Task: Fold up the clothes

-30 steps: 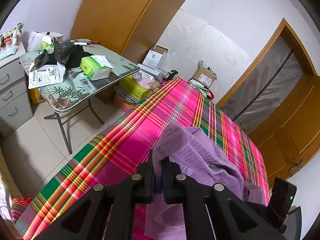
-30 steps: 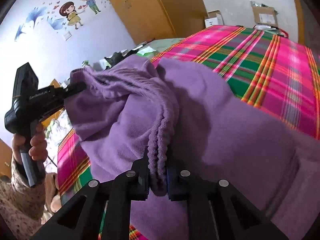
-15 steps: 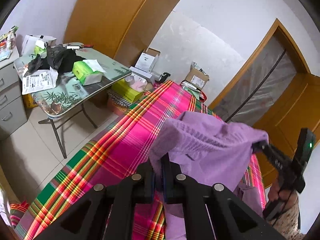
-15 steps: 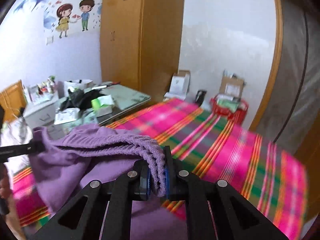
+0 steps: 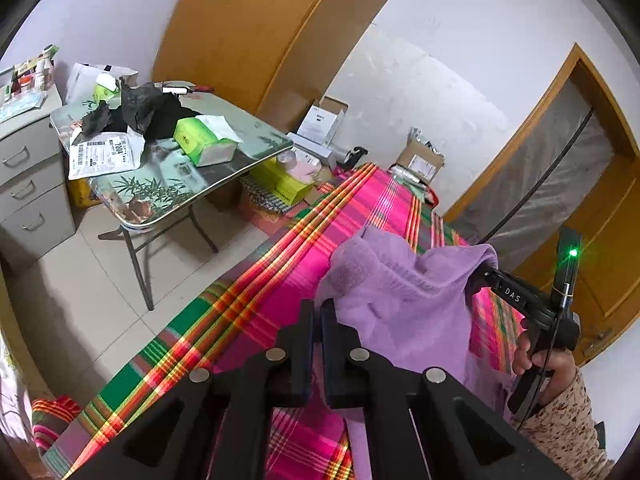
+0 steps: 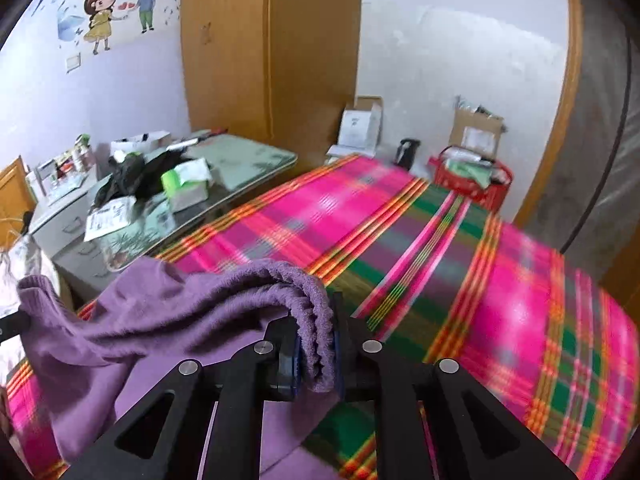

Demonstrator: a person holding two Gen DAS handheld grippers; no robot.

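A purple knit garment (image 5: 404,304) hangs stretched in the air between both grippers, above a bed with a pink and green plaid cover (image 5: 280,280). My left gripper (image 5: 317,312) is shut on one end of its ribbed edge. In the left wrist view my right gripper (image 5: 486,270), held by a hand in a patterned sleeve, pinches the other end. The right wrist view shows my right gripper (image 6: 316,344) shut on a bunched ribbed hem of the garment (image 6: 160,312). The cloth sags leftward to the left gripper's tip (image 6: 16,322). The plaid cover (image 6: 500,280) lies bare beyond.
A folding table (image 5: 224,176) left of the bed carries a green tissue pack (image 5: 204,140), papers and black bags. A grey drawer cabinet (image 5: 28,184) stands further left. Boxes (image 5: 420,160) and a red basket (image 6: 472,184) sit at the bed's far end by a wooden wardrobe.
Both grippers have lifted the purple garment off the bed and drawn apart, stretching it between them. The right wrist view has swung up from the cloth to the room.
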